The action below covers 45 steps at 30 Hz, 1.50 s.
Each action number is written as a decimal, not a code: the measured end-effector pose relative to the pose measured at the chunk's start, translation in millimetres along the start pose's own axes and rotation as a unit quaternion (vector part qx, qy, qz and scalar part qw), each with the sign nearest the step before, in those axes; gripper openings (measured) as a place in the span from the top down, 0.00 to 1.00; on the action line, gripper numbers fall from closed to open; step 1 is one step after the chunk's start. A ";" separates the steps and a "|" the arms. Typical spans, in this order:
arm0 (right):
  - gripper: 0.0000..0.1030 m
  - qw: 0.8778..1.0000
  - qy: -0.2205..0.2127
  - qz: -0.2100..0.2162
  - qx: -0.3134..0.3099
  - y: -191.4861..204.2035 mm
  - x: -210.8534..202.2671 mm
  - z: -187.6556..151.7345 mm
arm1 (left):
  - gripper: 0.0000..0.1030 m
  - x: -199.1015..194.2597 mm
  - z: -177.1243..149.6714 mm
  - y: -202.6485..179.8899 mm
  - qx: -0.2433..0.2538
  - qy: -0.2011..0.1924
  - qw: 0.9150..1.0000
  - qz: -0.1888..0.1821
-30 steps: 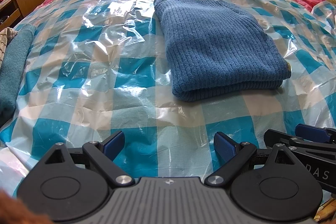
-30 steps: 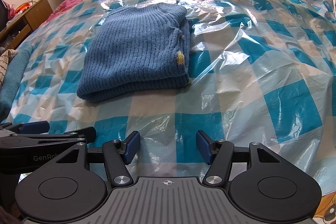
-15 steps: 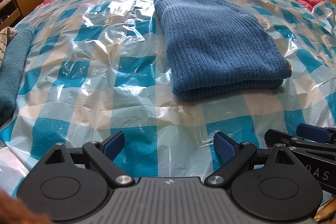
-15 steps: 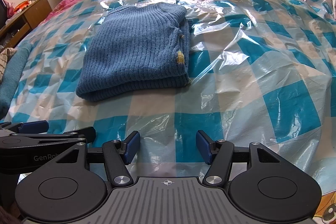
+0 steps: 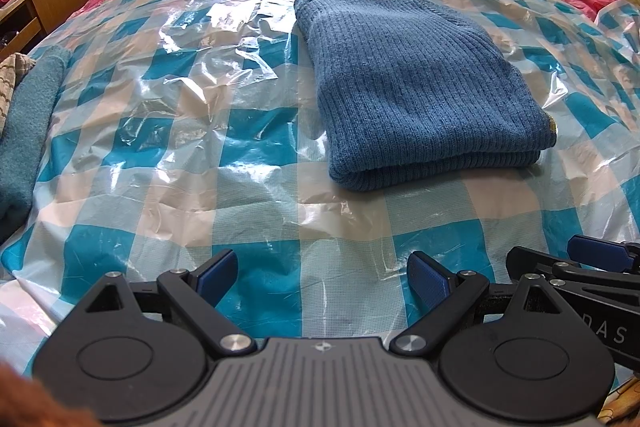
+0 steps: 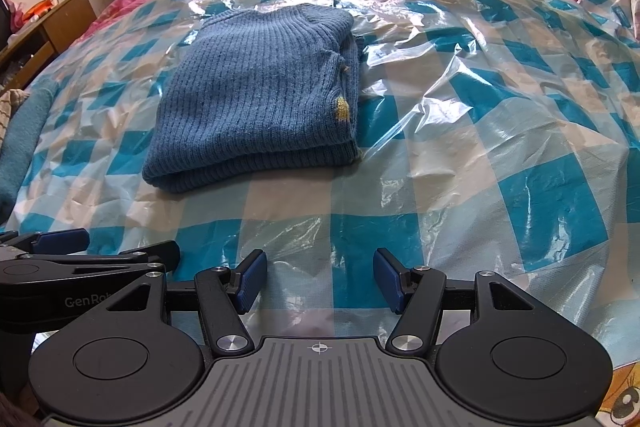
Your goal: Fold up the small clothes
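The blue sweater [image 5: 420,95] lies folded on the checked plastic sheet [image 5: 256,147]. Both the left gripper [image 5: 322,279] and right gripper [image 6: 318,277], near its front edge, are held spread and empty. The slippery sheet could be snagged, and the fold undone.

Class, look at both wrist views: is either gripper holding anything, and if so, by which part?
Nothing is held. The left gripper and right gripper are both open and empty, short of the folded blue sweater.
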State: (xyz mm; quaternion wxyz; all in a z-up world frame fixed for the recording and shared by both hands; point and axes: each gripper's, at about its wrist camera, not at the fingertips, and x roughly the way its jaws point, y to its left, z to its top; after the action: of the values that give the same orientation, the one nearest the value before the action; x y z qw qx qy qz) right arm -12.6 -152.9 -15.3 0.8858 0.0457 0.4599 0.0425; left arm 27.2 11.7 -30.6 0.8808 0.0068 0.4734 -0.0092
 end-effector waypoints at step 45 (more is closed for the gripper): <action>0.39 1.000 -0.001 -0.004 0.001 -0.1 -2.3 -0.3 | 0.08 -5.1 -0.3 -0.6 0.002 -0.010 1.000 0.004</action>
State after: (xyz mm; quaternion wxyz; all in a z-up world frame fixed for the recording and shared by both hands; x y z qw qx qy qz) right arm -14.2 -153.2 -13.5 0.8865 0.0446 0.4590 0.0387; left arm 24.1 11.1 -26.6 0.8857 0.0100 0.4642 -0.0065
